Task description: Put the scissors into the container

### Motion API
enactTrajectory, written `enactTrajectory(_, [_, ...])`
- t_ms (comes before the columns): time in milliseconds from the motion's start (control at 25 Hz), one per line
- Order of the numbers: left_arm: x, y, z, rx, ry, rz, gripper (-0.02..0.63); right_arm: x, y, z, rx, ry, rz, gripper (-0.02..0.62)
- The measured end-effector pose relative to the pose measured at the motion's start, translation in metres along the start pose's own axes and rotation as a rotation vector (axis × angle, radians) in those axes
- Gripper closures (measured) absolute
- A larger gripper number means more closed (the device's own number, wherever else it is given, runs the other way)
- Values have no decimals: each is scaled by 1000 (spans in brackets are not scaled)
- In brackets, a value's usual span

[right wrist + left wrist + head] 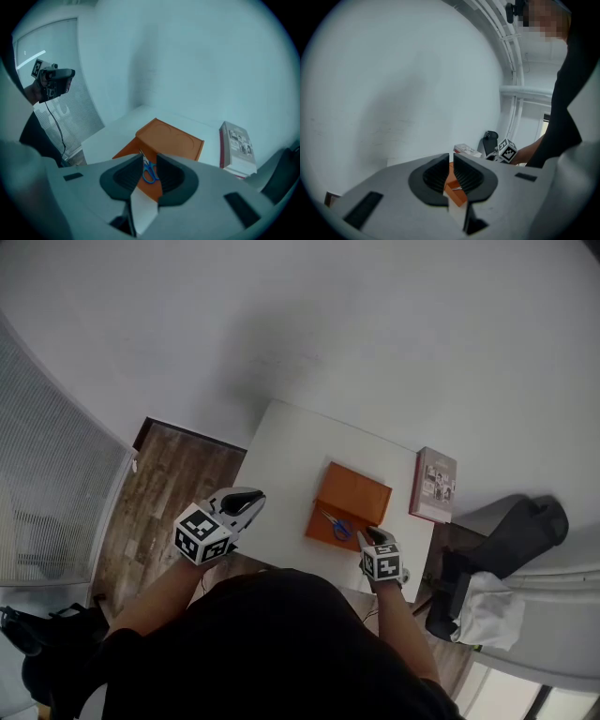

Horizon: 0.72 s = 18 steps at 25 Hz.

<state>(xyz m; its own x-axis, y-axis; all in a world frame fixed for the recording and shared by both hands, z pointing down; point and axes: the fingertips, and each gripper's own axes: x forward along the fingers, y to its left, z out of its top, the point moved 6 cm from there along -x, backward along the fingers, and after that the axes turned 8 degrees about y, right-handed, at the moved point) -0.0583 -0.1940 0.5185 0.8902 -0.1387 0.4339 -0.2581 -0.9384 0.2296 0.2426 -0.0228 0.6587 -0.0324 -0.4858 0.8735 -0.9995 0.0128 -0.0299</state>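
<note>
Blue-handled scissors [335, 525] lie on the low front part of the orange container [356, 491], which sits on the white table [286, 460]. My right gripper [375, 535] hovers at the table's near edge, just right of the scissors. In the right gripper view its jaws [150, 157] stand almost together with nothing between them, and the scissors [149, 171] show through the slit, farther off on the container [168, 140]. My left gripper [248, 501] is raised at the table's near left edge. Its jaws [451, 157] are shut and empty, with the orange container [454, 194] beyond.
A book [433, 484] lies on the table's right end, beside the container. A dark bag [520, 531] and white cloth [487, 610] sit to the right of the table. Wood floor [159, 493] lies to the left, and a white wall stands behind.
</note>
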Motion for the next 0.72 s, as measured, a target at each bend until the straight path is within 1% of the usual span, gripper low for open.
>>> enactTrajectory(240, [7,-7,4,22,-3,-32,571,-26,1,1,17,-71,-48,503])
enactTrajectory(480, [11,-13,6,34,-3,-63,571,-50,5,1,9,-126,-101,503])
enactTrajectory(720, [20,-24,7,53,-1,-107,572,-70,3,-7,52,-181,-156,503])
